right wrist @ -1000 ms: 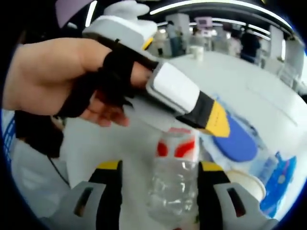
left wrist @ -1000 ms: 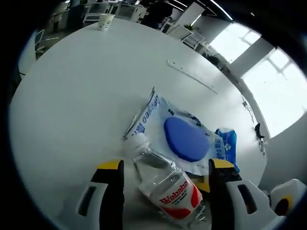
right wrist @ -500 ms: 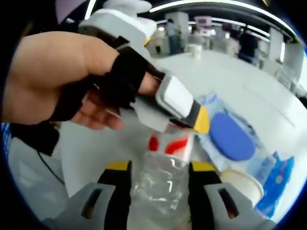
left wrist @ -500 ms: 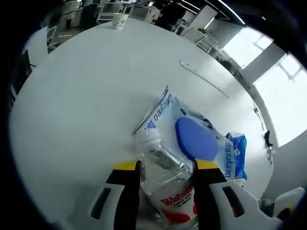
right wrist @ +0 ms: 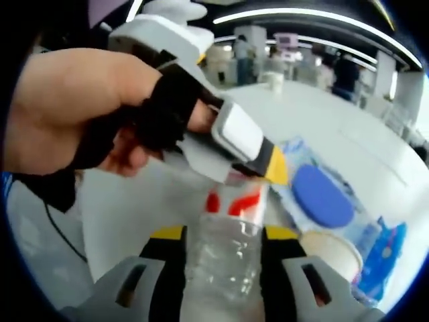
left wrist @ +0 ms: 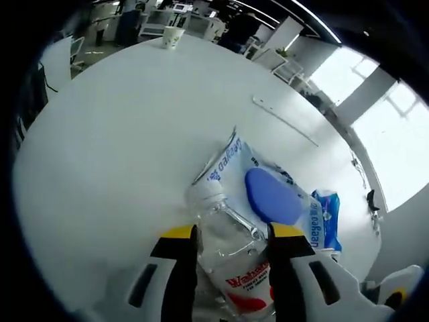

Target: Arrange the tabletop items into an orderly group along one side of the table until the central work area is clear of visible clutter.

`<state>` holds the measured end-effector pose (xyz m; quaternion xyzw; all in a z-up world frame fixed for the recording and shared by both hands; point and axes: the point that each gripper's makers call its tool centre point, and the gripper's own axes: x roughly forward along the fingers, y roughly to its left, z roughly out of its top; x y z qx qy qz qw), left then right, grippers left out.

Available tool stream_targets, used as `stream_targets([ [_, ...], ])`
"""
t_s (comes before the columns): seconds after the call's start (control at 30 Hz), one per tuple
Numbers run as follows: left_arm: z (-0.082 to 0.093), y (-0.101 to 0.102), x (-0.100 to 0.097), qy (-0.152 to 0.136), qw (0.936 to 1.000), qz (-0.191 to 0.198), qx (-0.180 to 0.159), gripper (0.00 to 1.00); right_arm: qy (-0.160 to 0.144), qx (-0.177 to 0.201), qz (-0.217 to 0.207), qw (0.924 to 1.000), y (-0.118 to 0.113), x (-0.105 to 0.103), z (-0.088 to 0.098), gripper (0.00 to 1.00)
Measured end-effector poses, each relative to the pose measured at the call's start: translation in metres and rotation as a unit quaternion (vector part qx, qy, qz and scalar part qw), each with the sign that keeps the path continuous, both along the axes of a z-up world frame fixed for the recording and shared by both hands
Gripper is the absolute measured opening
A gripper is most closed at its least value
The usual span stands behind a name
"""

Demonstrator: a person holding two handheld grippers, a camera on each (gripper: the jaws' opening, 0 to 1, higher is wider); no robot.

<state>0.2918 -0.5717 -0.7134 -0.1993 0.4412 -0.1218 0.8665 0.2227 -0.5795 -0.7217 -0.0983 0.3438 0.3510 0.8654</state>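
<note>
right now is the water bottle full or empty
Empty or nearly so: the clear bottle lies on its side between both grippers' fingers, and no water line shows through its crinkled wall. The white cap is on.

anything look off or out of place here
The clear water bottle lies on its side on the white table, partly on a wipes packet, not upright. Oddly, both the left gripper and right gripper are clamped on that one bottle, from opposite ends.

Bottle (left wrist: 231, 258) label: red band with white "Wahaha" script, small print below unreadable. Wipes pack (left wrist: 268, 191): blue lettering along its edge, roughly "oaKaay", uncertain. Blue packet (left wrist: 328, 218): print too small to read.
</note>
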Motion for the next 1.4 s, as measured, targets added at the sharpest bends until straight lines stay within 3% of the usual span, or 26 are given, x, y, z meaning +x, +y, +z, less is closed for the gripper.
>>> stream_targets([
  [0.23,0.013,0.009,-0.011,-0.038,0.9992,0.012,0.006,0.38,-0.022,0.008,-0.001,0.9997,0.006,-0.011,0.007,0.38],
  [0.4,0.036,0.010,-0.007,-0.078,0.9968,0.000,0.014,0.38,-0.049,0.026,-0.018,0.9983,0.008,-0.005,0.024,0.37],
  [0.57,0.071,0.011,0.001,-0.134,0.9909,-0.008,0.014,0.36,-0.064,0.047,-0.032,0.9963,0.008,0.006,0.038,0.36],
  [0.63,0.082,0.012,0.002,-0.157,0.9870,-0.022,0.029,0.36,-0.077,0.050,-0.029,0.9954,0.008,0.011,0.046,0.36],
  [0.73,0.093,0.015,0.002,-0.170,0.9851,-0.015,0.023,0.35,-0.095,0.050,-0.025,0.9939,0.010,0.015,0.055,0.35],
  [0.93,0.115,0.019,0.002,-0.210,0.9768,-0.029,0.033,0.32,-0.094,0.066,-0.036,0.9928,0.017,0.020,0.059,0.34],
  [1.4,0.129,0.064,0.007,-0.249,0.9665,-0.027,0.056,0.31,-0.146,0.091,-0.031,0.9846,0.062,0.035,0.069,0.33],
])
